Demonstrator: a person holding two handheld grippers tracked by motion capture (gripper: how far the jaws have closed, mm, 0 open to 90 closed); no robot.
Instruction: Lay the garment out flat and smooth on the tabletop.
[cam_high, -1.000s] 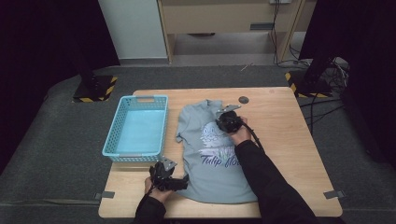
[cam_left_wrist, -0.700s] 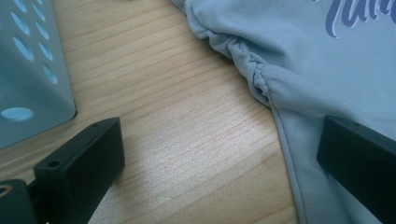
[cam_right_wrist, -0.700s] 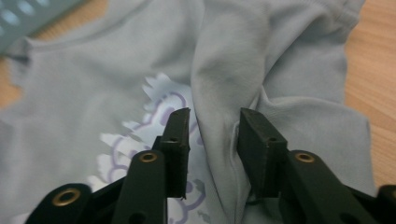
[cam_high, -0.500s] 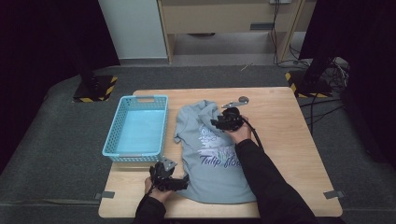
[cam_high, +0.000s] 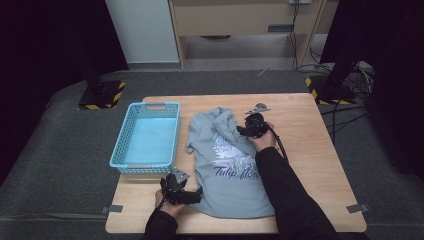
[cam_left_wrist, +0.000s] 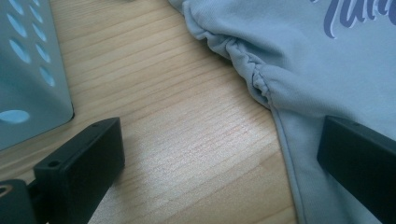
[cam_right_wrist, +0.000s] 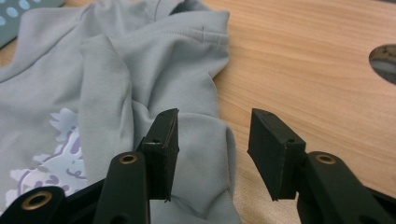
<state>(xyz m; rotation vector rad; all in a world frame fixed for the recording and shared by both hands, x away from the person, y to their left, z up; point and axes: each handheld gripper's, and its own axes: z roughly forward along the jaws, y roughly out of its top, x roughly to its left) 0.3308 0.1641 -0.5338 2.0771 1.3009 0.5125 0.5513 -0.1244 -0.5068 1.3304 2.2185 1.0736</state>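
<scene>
A grey-blue T-shirt (cam_high: 227, 165) with a "Tulip flower" print lies spread on the wooden table (cam_high: 310, 150), its top part rumpled. My left gripper (cam_high: 196, 195) is at the shirt's near left hem. In the left gripper view it (cam_left_wrist: 219, 154) stands open, one jaw over bare wood and the other over the shirt (cam_left_wrist: 317, 70). My right gripper (cam_high: 241, 131) is at the shirt's upper right. In the right gripper view it (cam_right_wrist: 212, 140) is open, its jaws have just been opening, and a fold of the shirt (cam_right_wrist: 140, 70) lies loose under them.
A light blue plastic basket (cam_high: 120, 150) stands left of the shirt, its wall close to my left gripper (cam_left_wrist: 28, 70). A dark round cut-out (cam_high: 260, 106) sits in the tabletop just beyond my right gripper. Bare wood stretches to the right of the shirt.
My right gripper has shifted a little to the right at the shirt's top and its jaws have come apart. The left gripper has stayed in place.
</scene>
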